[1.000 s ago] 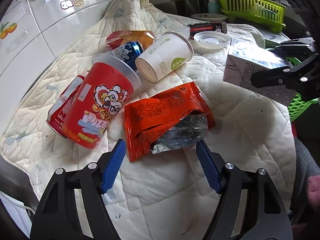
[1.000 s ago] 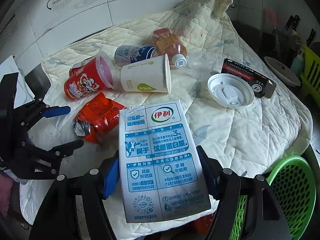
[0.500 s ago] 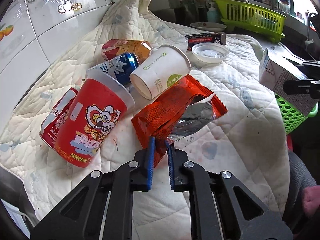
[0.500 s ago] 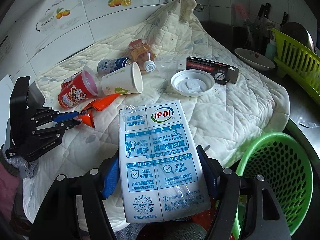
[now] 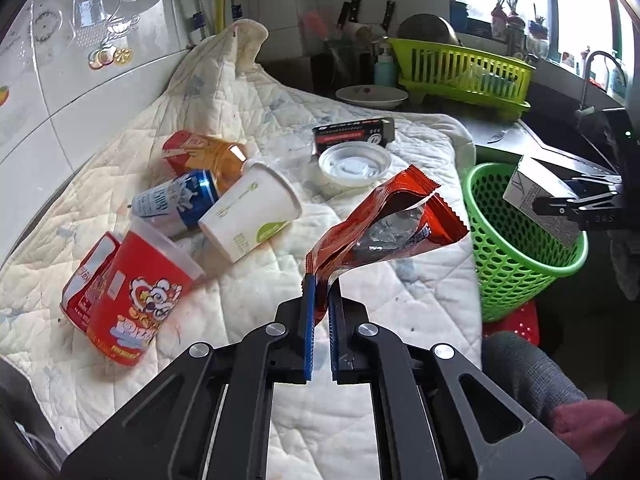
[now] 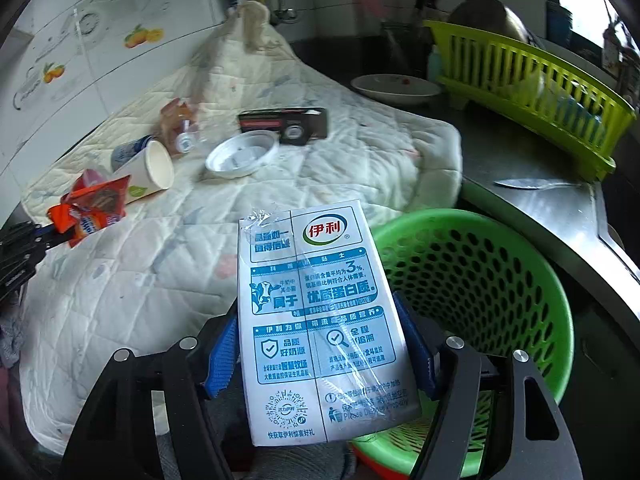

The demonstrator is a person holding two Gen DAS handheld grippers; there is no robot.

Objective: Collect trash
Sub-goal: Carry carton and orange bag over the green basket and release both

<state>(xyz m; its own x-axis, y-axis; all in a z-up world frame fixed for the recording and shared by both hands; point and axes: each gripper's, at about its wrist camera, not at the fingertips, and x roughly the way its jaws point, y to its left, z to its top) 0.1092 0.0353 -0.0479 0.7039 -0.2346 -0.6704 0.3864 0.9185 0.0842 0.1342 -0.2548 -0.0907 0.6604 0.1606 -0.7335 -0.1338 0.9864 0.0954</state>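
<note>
My left gripper [image 5: 321, 300] is shut on the corner of an orange snack wrapper [image 5: 384, 224] and holds it up above the quilted cloth [image 5: 256, 120]. The wrapper also shows in the right wrist view [image 6: 94, 210]. My right gripper [image 6: 320, 344] is shut on a white and blue milk carton [image 6: 320, 320] and holds it over the near rim of the green basket [image 6: 472, 280]. In the left wrist view the carton [image 5: 540, 200] hangs over the basket [image 5: 516, 240]. On the cloth lie a red cup [image 5: 136, 300], a white paper cup [image 5: 252, 212], a blue can [image 5: 176, 204] and an orange bottle [image 5: 204, 154].
A white plastic lid [image 5: 354, 164] and a dark box [image 5: 354, 132] lie at the far side of the cloth. A bowl [image 5: 372, 96] and a yellow-green dish rack [image 5: 460, 72] stand on the counter behind. A steel counter edge [image 6: 560, 208] runs beside the basket.
My left gripper shut on the orange wrapper and lifted it off the cloth toward the basket. My right gripper carried the milk carton from over the cloth to over the basket.
</note>
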